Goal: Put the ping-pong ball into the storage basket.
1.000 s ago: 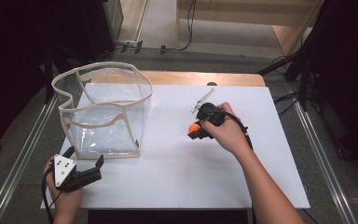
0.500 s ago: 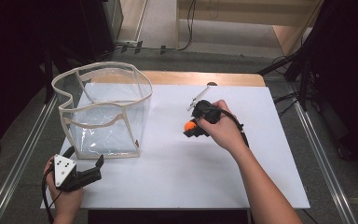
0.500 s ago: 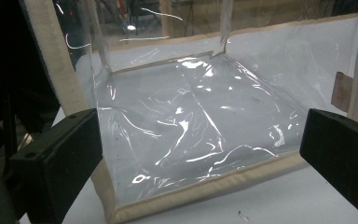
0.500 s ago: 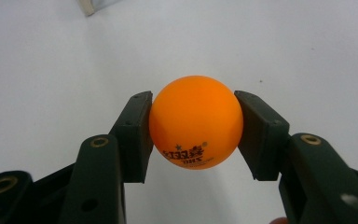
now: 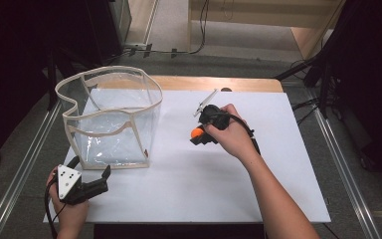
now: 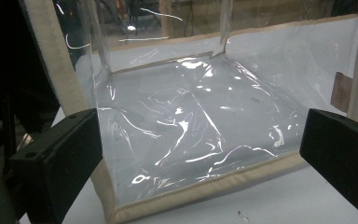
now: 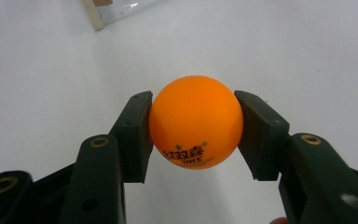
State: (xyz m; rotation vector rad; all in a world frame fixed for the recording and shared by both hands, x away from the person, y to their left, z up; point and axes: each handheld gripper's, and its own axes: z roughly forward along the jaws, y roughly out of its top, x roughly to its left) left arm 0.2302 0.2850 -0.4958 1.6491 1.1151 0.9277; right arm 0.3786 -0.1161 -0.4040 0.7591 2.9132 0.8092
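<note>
An orange ping-pong ball (image 7: 195, 121) with black print is clamped between the two black jaws of my right gripper (image 7: 193, 126). In the high view that ball (image 5: 197, 133) and the right gripper (image 5: 198, 135) are above the middle of the white table, right of a clear plastic bag (image 5: 110, 117) with cream fabric trim that stands open. My left gripper (image 5: 87, 170) is held near the front left corner, jaws wide open and pointing at the bag's front wall (image 6: 191, 126). Nothing is between its jaws.
The white table top (image 5: 258, 184) rests on a wooden board (image 5: 248, 84). A small clear strip (image 5: 205, 102) lies beyond the right hand. Metal rails (image 5: 338, 149) run along both sides. A cable trails from the right gripper along the forearm.
The right hand has moved left and slightly toward the bag with the orange ball held in its gripper. The left gripper has stayed where it was.
</note>
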